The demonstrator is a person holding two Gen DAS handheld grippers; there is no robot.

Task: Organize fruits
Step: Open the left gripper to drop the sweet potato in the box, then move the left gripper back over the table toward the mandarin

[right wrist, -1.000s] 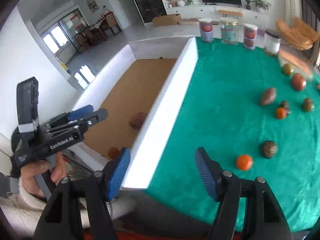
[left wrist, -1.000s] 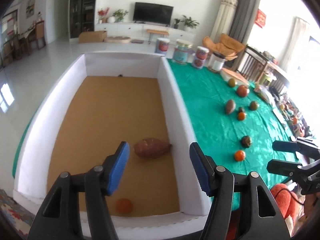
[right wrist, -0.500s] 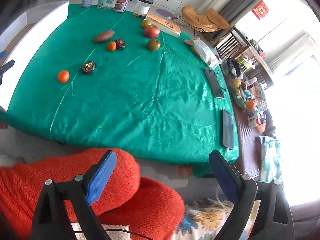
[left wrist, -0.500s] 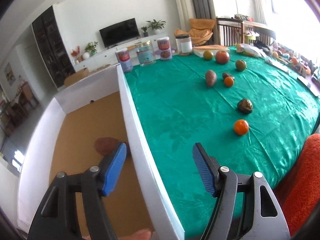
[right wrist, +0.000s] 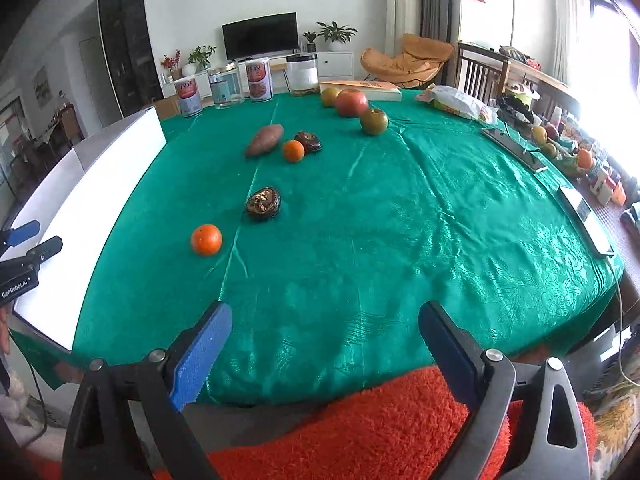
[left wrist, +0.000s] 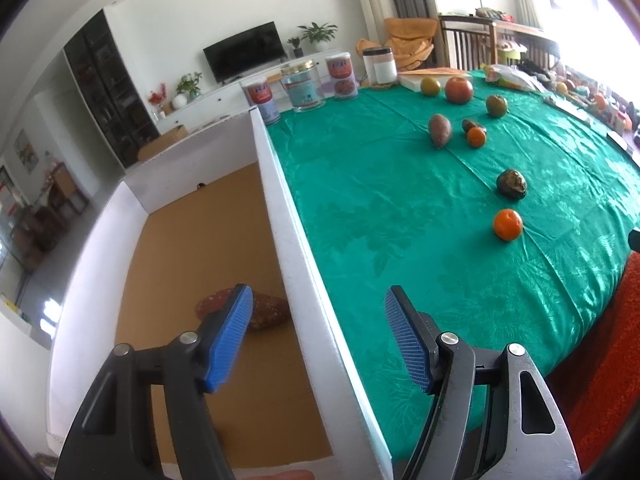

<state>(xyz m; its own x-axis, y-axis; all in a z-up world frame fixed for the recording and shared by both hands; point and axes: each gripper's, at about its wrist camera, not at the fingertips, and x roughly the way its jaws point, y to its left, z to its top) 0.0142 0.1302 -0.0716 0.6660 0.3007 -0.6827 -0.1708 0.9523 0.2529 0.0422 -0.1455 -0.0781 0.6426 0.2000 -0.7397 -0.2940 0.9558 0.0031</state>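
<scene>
Your left gripper (left wrist: 318, 334) and right gripper (right wrist: 324, 354) both gaped wide, empty; the nearest orange (right wrist: 206, 239) looked round, glossy.

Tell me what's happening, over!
Left gripper open, right gripper open, both empty. Nearest orange on green cloth. One sweet potato boxed. Path clear.
</scene>
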